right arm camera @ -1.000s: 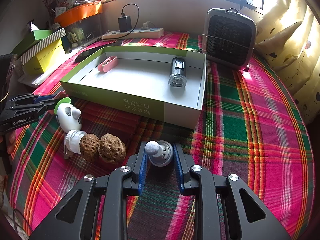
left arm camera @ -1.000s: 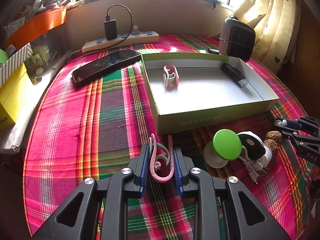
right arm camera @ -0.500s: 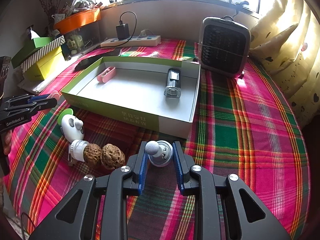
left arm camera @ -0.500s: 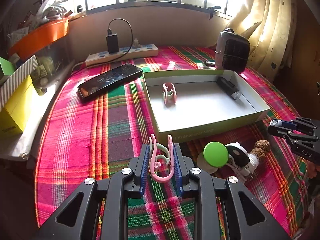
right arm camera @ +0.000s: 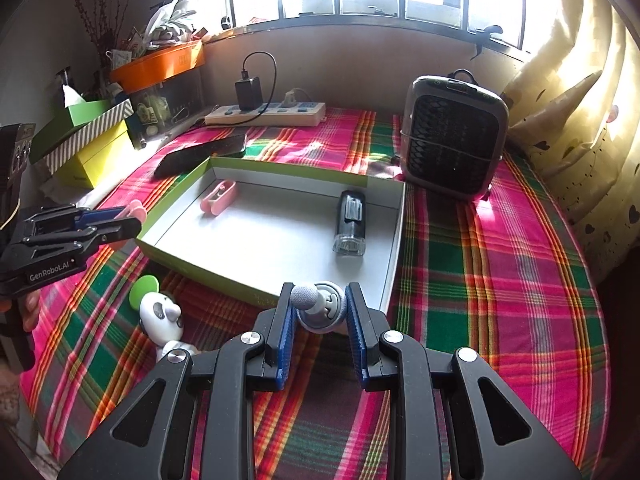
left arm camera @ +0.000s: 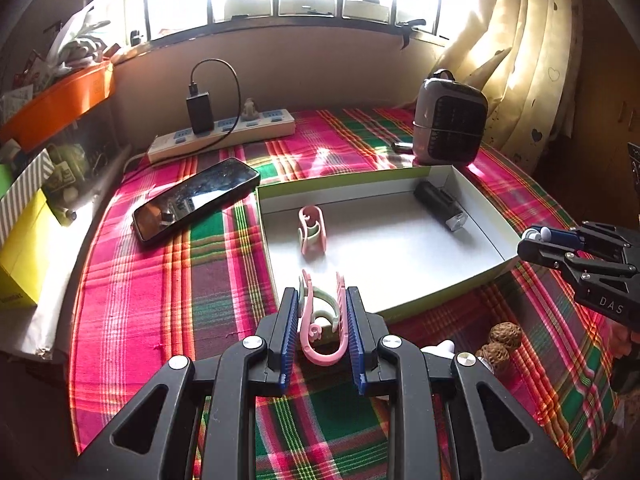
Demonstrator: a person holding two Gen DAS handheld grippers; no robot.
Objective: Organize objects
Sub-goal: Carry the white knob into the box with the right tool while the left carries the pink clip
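Both grippers have risen, left gripper (left arm camera: 322, 312) jaws clamping a pink clip (left arm camera: 320, 332), right gripper (right arm camera: 320, 312) a grey knob (right arm camera: 318, 308).

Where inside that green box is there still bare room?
The box floor is bare across its middle and near side, between the pink clip and the black torch. Outside, near its front left corner, the walnuts and toy crowd the cloth.

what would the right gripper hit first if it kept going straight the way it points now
Probably the near wall of the green box, directly ahead of the right gripper, which is shut on a small grey knobbed piece. If it clears the rim, the box's white floor; depth is unclear.
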